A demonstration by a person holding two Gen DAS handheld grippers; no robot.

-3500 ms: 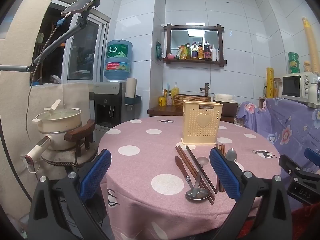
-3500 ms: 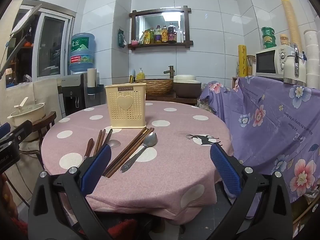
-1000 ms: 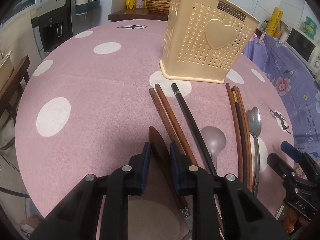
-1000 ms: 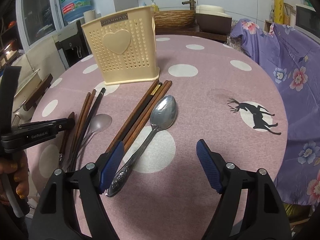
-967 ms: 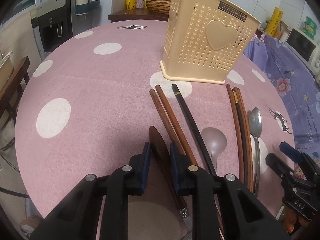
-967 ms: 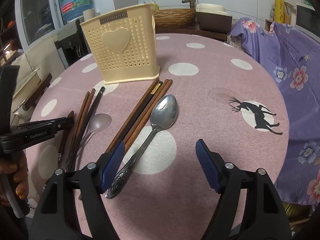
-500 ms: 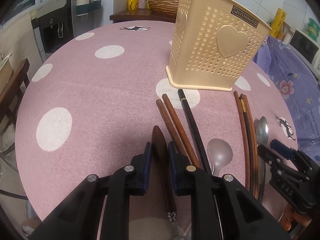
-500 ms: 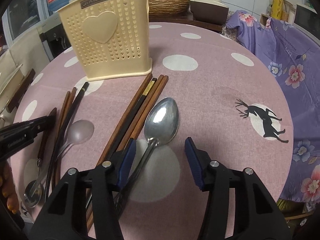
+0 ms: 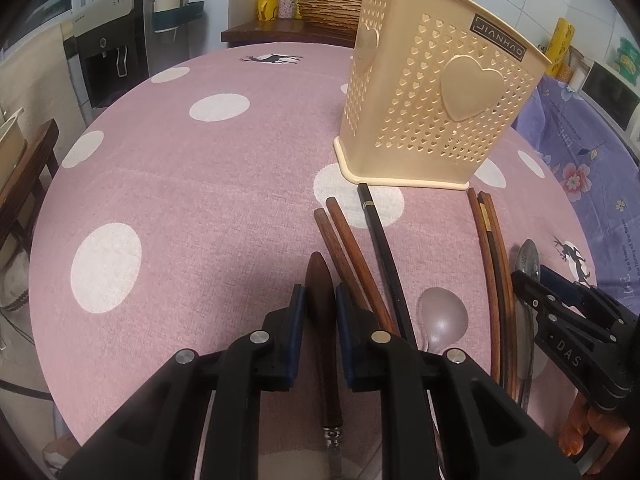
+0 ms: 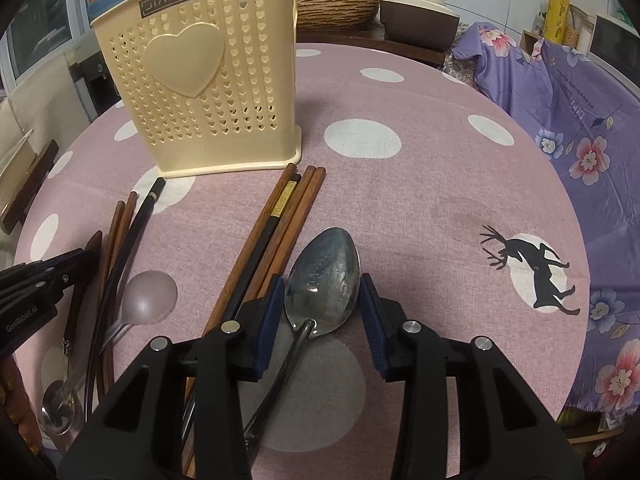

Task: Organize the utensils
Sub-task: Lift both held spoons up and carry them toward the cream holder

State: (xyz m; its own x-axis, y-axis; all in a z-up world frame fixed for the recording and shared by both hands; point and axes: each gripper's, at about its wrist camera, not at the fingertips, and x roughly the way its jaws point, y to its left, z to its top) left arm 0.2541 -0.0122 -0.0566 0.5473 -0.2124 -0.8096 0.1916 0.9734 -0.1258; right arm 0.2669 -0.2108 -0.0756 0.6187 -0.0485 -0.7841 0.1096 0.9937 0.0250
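Observation:
A cream utensil basket (image 9: 432, 96) with heart holes stands upright on the pink polka-dot table (image 9: 180, 184); it also shows in the right wrist view (image 10: 204, 80). My left gripper (image 9: 319, 300) is shut on the wooden handle of a spoon (image 9: 320, 312) lying on the cloth. My right gripper (image 10: 322, 300) is part-open, its pads either side of the bowl of a large metal spoon (image 10: 324, 280), not squeezing it. Brown and black chopsticks (image 10: 276, 220) lie beside that spoon. More chopsticks (image 9: 352, 248) and a small matte spoon (image 9: 442, 316) lie right of my left gripper.
A purple floral cloth (image 10: 580, 80) covers furniture right of the table. A water dispenser (image 9: 116, 52) stands at the back left. A wooden counter with a woven basket (image 9: 328, 4) is behind the table. A deer print (image 10: 528, 264) marks the cloth right of my right gripper.
My left gripper has closed tighter on the wooden spoon handle and shifted slightly forward. My right gripper has come down and narrowed around the large spoon's bowl.

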